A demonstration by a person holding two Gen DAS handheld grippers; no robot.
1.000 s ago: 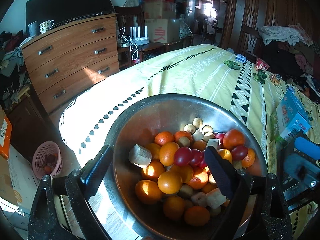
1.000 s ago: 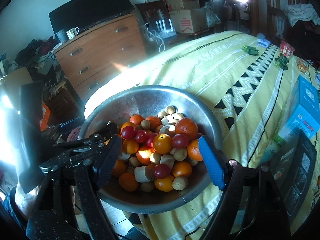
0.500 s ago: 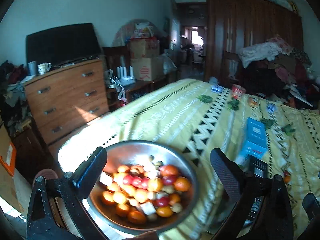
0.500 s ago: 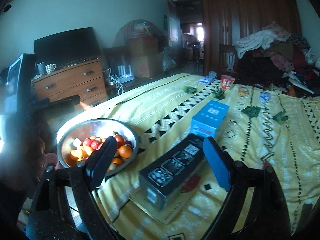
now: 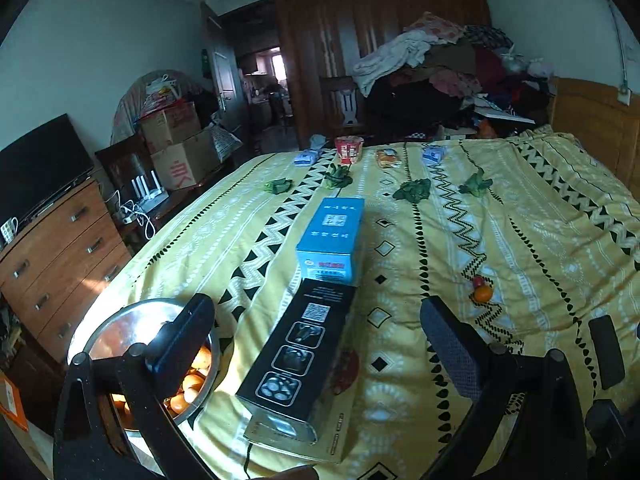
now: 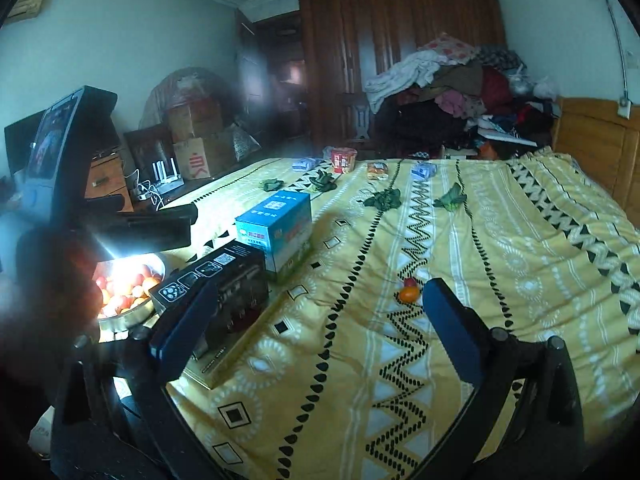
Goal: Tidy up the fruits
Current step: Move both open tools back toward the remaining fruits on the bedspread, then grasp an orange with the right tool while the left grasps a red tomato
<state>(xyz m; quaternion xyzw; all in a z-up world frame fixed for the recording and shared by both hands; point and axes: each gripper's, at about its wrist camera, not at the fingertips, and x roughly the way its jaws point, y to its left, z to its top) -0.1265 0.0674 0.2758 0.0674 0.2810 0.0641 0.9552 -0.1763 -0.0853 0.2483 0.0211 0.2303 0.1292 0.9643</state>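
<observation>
My two loose fruits lie out on the yellow patterned bedspread [image 5: 540, 240]: a small orange fruit [image 5: 482, 293] with a smaller dark red fruit [image 5: 477, 281] touching its far side, both sitting on a black zigzag stripe. The rest of the fruit, orange and red pieces heaped together, fills the metal bowl [image 5: 120, 320] at the bed's near left corner, lit hard by sun.

My left gripper [image 5: 316, 344] stands wide open with nothing between its jaws. The bowl sits behind its left finger, and the loose pair lies beyond and to the right of its right finger. My right gripper [image 6: 320, 320] is still opening, its jaws spread wide and empty; in its view the orange fruit [image 6: 409, 294] and the dark red fruit [image 6: 410, 282] lie just left of the right fingertip, ahead of the jaws and apart from them, while the metal bowl [image 6: 132, 316] is well off to the left.

Between bowl and pair, a long black box [image 5: 298, 356] lies on the bed pointing away from me, with a blue box [image 5: 334, 240] at its far end. To the right of the boxes the bedspread is open cloth as far as the wooden headboard [image 5: 596, 128]. A row of leafy greens [image 5: 412, 191] and small packets crosses the far side. The bed's left edge drops beside a chest of drawers [image 5: 60, 248].
</observation>
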